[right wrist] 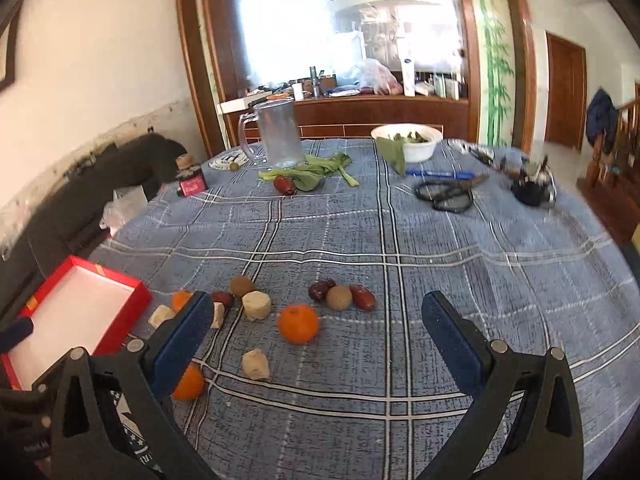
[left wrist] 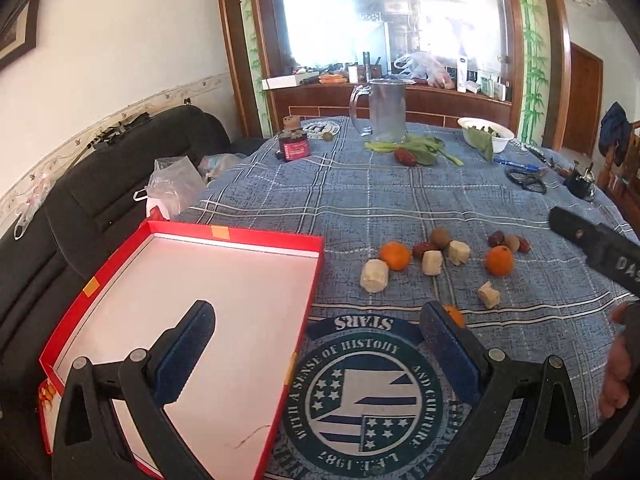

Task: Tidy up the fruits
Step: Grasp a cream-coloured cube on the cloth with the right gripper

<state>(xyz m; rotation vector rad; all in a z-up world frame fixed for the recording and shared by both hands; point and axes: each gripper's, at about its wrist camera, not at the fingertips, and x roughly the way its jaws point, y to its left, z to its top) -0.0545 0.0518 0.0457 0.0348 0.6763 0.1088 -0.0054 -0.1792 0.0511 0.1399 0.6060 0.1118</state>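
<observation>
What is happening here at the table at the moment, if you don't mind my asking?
A person is sorting fruit with two hand-held tongs. Both the left tongs and the right tongs are open and hold nothing. The red box at the table's left edge has nothing in it. The oranges, brown fruits, red dates and pale chunks all lie loose on the blue plaid cloth. Nothing has been placed yet.

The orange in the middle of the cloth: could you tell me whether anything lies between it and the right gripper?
Nothing visible does. The right gripper hangs above the cloth with its jaws wide open, and the orange sits in the open just ahead. The nearest neighbour, a pale chunk, lies to the left of that path.
</observation>
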